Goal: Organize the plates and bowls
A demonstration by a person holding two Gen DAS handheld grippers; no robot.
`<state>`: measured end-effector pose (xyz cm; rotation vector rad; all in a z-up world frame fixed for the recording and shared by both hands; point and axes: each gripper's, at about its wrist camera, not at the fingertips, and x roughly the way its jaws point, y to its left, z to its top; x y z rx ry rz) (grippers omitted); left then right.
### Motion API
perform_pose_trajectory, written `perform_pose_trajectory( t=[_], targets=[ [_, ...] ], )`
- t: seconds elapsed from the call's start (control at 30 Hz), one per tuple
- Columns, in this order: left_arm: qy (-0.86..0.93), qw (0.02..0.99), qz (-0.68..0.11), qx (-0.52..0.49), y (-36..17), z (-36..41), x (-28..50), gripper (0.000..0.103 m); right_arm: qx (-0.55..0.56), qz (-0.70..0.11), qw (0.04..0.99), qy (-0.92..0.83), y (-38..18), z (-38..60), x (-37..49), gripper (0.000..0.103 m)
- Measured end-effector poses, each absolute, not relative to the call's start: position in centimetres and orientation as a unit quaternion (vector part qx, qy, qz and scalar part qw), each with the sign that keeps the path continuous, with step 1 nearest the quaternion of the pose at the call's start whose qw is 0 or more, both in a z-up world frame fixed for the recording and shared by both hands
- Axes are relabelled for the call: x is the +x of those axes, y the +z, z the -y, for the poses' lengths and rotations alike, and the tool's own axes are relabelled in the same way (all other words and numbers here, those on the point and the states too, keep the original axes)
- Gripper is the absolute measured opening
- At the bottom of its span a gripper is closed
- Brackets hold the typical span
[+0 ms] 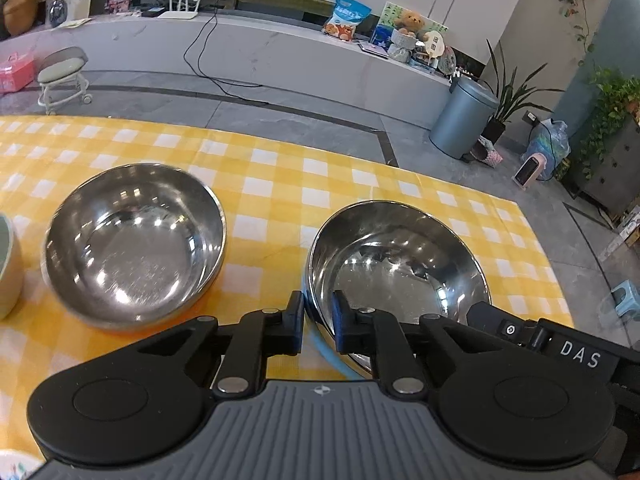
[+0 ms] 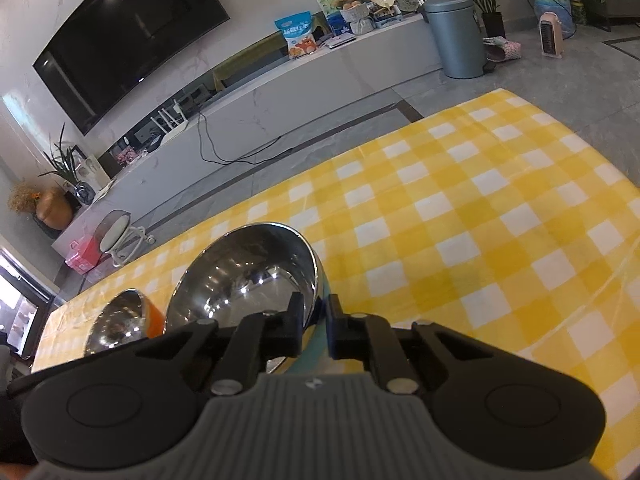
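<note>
Two black grippers work over a worktop (image 2: 460, 208) covered in a yellow-and-white checked cloth. Both hold the same steel bowl (image 1: 400, 264), which has a pale blue outside. The left gripper (image 1: 318, 322) has its fingers clenched across the rim on the bowl's near left side, and the right gripper (image 2: 316, 328) pinches the rim on the right side. The bowl is tilted and seems lifted just off the cloth. It is empty. A second steel bowl (image 1: 134, 244), orange outside and also empty, sits on the cloth to the left. These bowls look light, rigid and slippery, so the thin rim is probably the safest place to grip. A cream container (image 1: 6, 268) peeks in at the far left; its contents are hidden.
</note>
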<state>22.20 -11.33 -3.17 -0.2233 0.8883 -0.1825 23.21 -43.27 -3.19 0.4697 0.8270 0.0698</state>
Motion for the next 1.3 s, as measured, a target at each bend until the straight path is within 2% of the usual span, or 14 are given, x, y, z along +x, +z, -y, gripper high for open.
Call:
perform_pose_trajectory(
  t=[0.37,0.73,1.3],
  targets=[
    [-0.067,0.871,-0.464,-0.149,-1.7,9.5,15.8,0.015,0.215,-0.430,0.874,0.073,-1.1,43.1,17.0,0.009],
    [-0.063,0.847,-0.494,-0.183,-2.3,7.4,10.2,0.015,0.228,-0.455,0.856,0.085,-2.0,43.0,10.1,0.009],
    [-0.056,0.846,-0.504,-0.163,-3.2,6.3,6.1,0.012,0.204,-0.478,0.848,0.103,-2.7,41.9,6.0,0.008]
  ],
)
